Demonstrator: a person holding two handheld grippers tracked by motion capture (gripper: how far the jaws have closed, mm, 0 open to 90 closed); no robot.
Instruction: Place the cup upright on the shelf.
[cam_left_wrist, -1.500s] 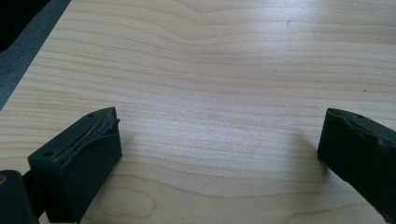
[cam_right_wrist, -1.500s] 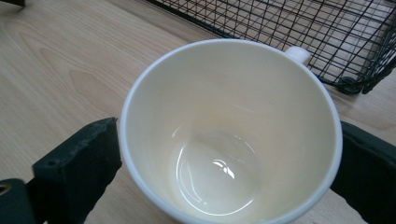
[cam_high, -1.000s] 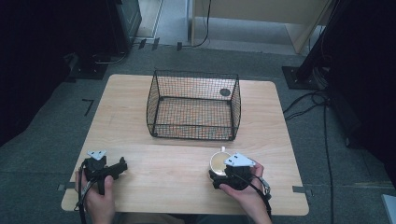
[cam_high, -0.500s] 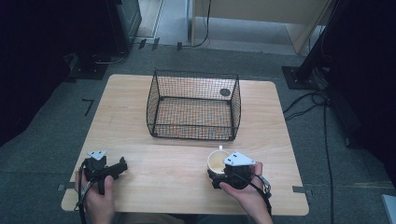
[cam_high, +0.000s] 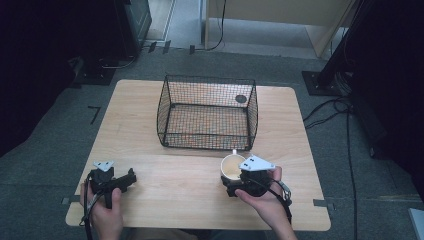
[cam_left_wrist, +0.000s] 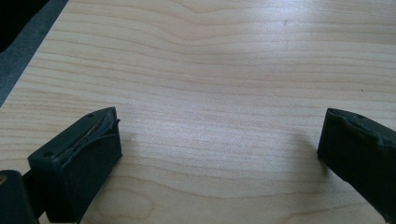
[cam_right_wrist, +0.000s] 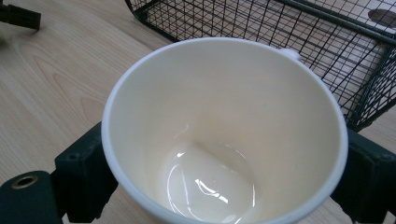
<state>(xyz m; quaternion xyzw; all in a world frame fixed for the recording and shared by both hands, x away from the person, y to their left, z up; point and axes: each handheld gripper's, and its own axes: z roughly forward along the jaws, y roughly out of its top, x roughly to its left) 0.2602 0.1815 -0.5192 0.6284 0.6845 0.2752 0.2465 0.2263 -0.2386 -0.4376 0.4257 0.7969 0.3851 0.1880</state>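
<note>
Just in front of the wire basket (cam_high: 207, 113), near its right front corner: white cup (cam_high: 233, 166) upright, empty, pinched across its body by right gripper (cam_high: 235, 172), jaws pressed on both sides, handle toward the basket. Barely shifted against the frames from a second ago, maybe a touch closer to the person, so probably grip secured and lift into the basket still pending. Left of the basket's front, well apart: left gripper (cam_high: 131, 176) idle on the table (cam_high: 150, 125), jaws spread wide, nothing between.
</note>
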